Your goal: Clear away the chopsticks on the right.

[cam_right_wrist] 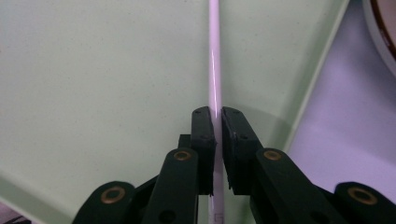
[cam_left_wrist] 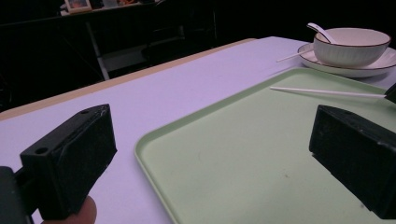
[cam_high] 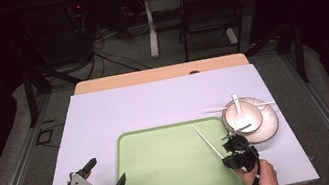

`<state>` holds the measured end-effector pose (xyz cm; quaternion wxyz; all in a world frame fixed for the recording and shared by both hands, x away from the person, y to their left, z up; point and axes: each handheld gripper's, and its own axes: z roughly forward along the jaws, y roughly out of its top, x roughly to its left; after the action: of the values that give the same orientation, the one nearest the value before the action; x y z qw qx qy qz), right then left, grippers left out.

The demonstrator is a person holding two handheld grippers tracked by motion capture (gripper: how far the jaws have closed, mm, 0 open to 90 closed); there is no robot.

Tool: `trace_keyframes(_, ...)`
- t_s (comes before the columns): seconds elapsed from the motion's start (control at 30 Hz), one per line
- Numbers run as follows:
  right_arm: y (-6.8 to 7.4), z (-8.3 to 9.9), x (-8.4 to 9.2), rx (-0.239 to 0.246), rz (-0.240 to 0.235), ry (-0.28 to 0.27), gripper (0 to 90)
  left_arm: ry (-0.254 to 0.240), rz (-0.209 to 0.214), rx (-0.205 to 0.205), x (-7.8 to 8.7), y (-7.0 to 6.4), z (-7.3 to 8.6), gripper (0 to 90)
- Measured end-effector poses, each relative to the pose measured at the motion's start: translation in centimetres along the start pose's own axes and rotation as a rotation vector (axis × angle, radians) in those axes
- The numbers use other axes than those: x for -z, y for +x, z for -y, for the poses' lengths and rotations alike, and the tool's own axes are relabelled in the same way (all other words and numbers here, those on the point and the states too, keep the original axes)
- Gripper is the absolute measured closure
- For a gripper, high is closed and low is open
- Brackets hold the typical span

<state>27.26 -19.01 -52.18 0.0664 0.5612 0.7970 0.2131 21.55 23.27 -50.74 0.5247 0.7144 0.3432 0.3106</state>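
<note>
My right tool (cam_right_wrist: 216, 122) is clenched on a white chopstick (cam_right_wrist: 214, 56) over the green tray (cam_high: 166, 173), pointing to 11 o'clock. My left tool (cam_high: 107, 174) waits released at the tray's 9 o'clock. The stick is thin and could slip or twist out.

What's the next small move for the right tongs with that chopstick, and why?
Probably lower it flat onto the green tray and then open. The right tongs are shut on the white chopstick, which points out over the tray. A second chopstick lies by the bowl and plate, so it likely comes next. The left tongs wait open at the tray's edge.
</note>
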Motion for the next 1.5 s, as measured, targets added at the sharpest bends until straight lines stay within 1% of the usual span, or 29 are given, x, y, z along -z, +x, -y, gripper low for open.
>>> trace_keyframes(0.03, 0.1, 0.1, -0.3, -0.007, -0.005, -0.008, 83.4, 0.0, -0.001, 0.0, 0.0, 0.0, 0.0, 0.7)
trace_keyframes(0.1, 0.1, 0.2, -0.6, 0.004, -0.001, -0.002, 83.0, 0.0, -0.002, 0.002, 0.0, 0.0, 0.0, 0.6)
trace_keyframes(0.2, 0.0, 0.2, -0.8, 0.009, 0.002, 0.01, 78.6, 0.004, -0.002, 0.001, 0.0, 0.0, 0.0, 0.6)
trace_keyframes(0.23, -0.1, 0.2, -0.8, 0.014, -0.008, 0.02, 77.6, 0.004, -0.002, 0.001, 0.0, 0.0, 0.0, 0.7)
trace_keyframes(0.27, -0.1, 0.3, -1.0, 0.012, -0.019, -0.011, 75.9, 0.004, -0.001, 0.001, 0.0, 0.0, 0.0, 0.7)
trace_keyframes(0.3, -0.1, 0.3, -1.1, 0.015, -0.021, -0.019, 73.2, 0.004, -0.001, 0.0, 0.0, 0.0, 0.0, 0.6)
trace_keyframes(0.33, -0.3, 0.2, -0.7, 0.036, -0.033, 0.006, 64.0, 0.005, -0.002, 0.0, 0.0, 0.0, 0.0, 0.6)
trace_keyframes(0.37, -0.3, 0.2, -0.7, 0.036, -0.033, 0.006, 64.0, 0.005, -0.002, 0.0, 0.0, 0.0, 0.0, 0.6)
trace_keyframes(0.4, -0.3, 0.1, -0.5, 0.044, -0.033, 0.01, 57.0, 0.005, -0.002, -0.001, 0.0, 0.0, 0.0, 0.6)
trace_keyframes(0.43, -0.5, 0.1, -0.1, 0.065, -0.034, 0.0, 50.2, 0.004, -0.003, 0.0, 0.0, 0.0, 0.0, 0.7)
trace_keyframes(0.47, -0.6, 0.2, 0.5, 0.065, -0.042, -0.005, 45.4, 0.002, -0.003, 0.0, 0.0, 0.0, 0.0, 0.6)
trace_keyframes(0.5, -0.7, 0.3, 0.9, 0.068, -0.05, -0.029, 39.9, 0.003, -0.002, 0.001, 0.0, 0.0, 0.0, 0.7)
trace_keyframes(0.53, -0.7, 0.6, 1.9, 0.084, -0.081, -0.044, 29.7, 0.004, -0.001, -0.002, 0.0, 0.0, 0.0, 0.6)
trace_keyframes(0.6, -0.7, 0.7, 2.1, 0.087, -0.086, -0.045, 27.7, 0.002, 0.002, 0.0, 0.1, 0.0, 0.0, 0.7)
trace_keyframes(0.63, -0.6, 0.8, 2.8, 0.106, -0.096, -0.049, 24.5, 0.0, 0.003, 0.002, 0.1, 0.0, 0.0, 0.6)
trace_keyframes(0.73, -0.6, 0.8, 4.3, 0.152, -0.108, -0.064, 19.7, -0.001, 0.005, 0.003, 0.1, 0.0, 0.0, 0.6)
trace_keyframes(0.77, -0.9, 0.7, 4.7, 0.169, -0.118, -0.076, 18.9, 0.0, 0.004, 0.003, 0.1, 0.0, 0.0, 0.6)
trace_keyframes(0.8, -1.1, 0.5, 5.1, 0.184, -0.113, -0.076, 16.5, 0.0, 0.003, 0.003, 0.1, 0.0, 0.0, 0.6)
trace_keyframes(0.9, -2.1, 0.0, 6.1, 0.222, -0.104, -0.085, 14.1, 0.002, 0.001, 0.002, 0.1, 0.0, 0.0, 0.6)
trace_keyframes(1.03, -3.6, -0.7, 6.9, 0.251, -0.116, -0.095, 9.9, 0.006, -0.003, -0.001, 0.0, 0.0, 0.0, 0.6)
trace_keyframes(1.07, -4.3, -1.1, 7.2, 0.28, -0.12, -0.092, 8.2, 0.006, -0.004, -0.001, 0.0, 0.0, 0.0, 0.6)
trace_keyframes(1.1, -4.6, -1.3, 7.3, 0.287, -0.107, -0.093, 6.1, 0.007, -0.004, -0.002, 0.0, 0.0, 0.0, 0.6)
trace_keyframes(1.13, -4.6, -1.3, 7.3, 0.287, -0.107, -0.093, 6.1, 0.007, -0.004, -0.001, 0.1, 0.0, 0.0, 0.6)
trace_keyframes(1.2, -5.4, -1.8, 7.7, 0.317, -0.094, -0.088, 3.7, 0.005, -0.005, 0.003, 0.0, 0.0, 0.0, 0.6)
trace_keyframes(1.3, -6.7, -2.5, 8.3, 0.335, -0.088, -0.091, 0.0, 0.003, -0.005, 0.0, 0.0, 0.0, 0.0, 0.5)
trace_keyframes(1.4, -7.9, -3.1, 8.9, 0.361, -0.091, -0.087, 0.0, -0.004, -0.003, 0.003, 0.1, 0.0, 0.0, 0.6)
trace_keyframes(1.43, -8.3, -3.3, 9.1, 0.38, -0.093, -0.084, 0.0, -0.004, -0.004, 0.002, 0.1, 0.0, 0.0, 0.6)
trace_keyframes(1.47, -8.7, -3.5, 9.3, 0.381, -0.078, -0.086, 0.0, -0.005, -0.005, 0.002, 0.1, 0.1, 0.0, 0.6)
trace_keyframes(1.5, -9.4, -3.9, 9.7, 0.397, -0.068, -0.077, 0.0, -0.007, -0.005, 0.002, 0.1, 0.1, 0.0, 0.6)
